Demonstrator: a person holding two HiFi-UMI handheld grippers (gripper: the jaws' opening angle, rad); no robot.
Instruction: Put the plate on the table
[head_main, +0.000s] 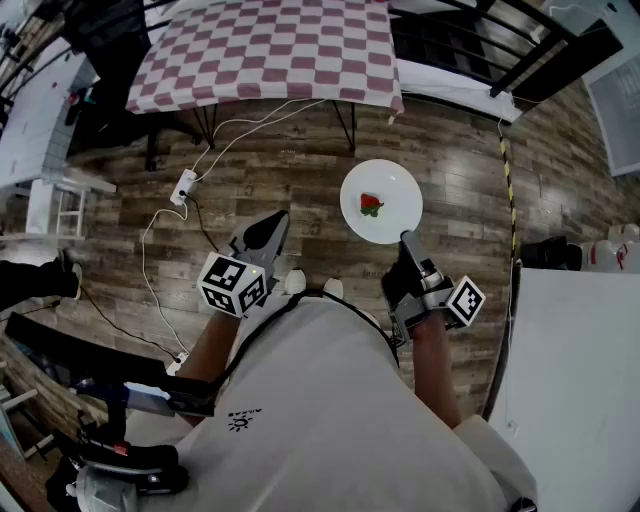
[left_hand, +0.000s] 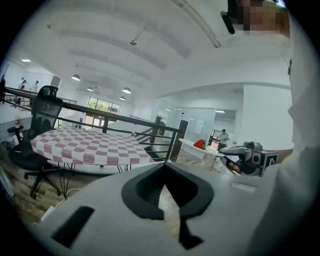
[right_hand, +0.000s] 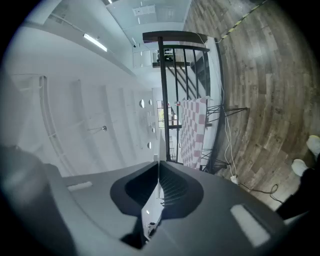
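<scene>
A round white plate (head_main: 392, 210) carrying a small red and green piece of food (head_main: 371, 205) hangs level above the wooden floor. My right gripper (head_main: 407, 241) is shut on its near rim. In the right gripper view the plate's rim (right_hand: 151, 212) shows edge-on as a thin white strip between the closed jaws (right_hand: 156, 162). To the left, my left gripper (head_main: 272, 228) is shut and holds nothing; its tips (left_hand: 164, 167) meet. From the left gripper view the plate (left_hand: 212, 150) shows off to the right. The red-and-white checkered table (head_main: 260, 50) stands ahead of both grippers.
A black office chair (head_main: 110, 60) stands at the table's left. A white power strip (head_main: 183, 185) with cables lies on the floor. A black railing (head_main: 470, 50) runs behind, yellow-black tape (head_main: 507, 180) marks the floor, and a white surface (head_main: 580, 380) is at the right.
</scene>
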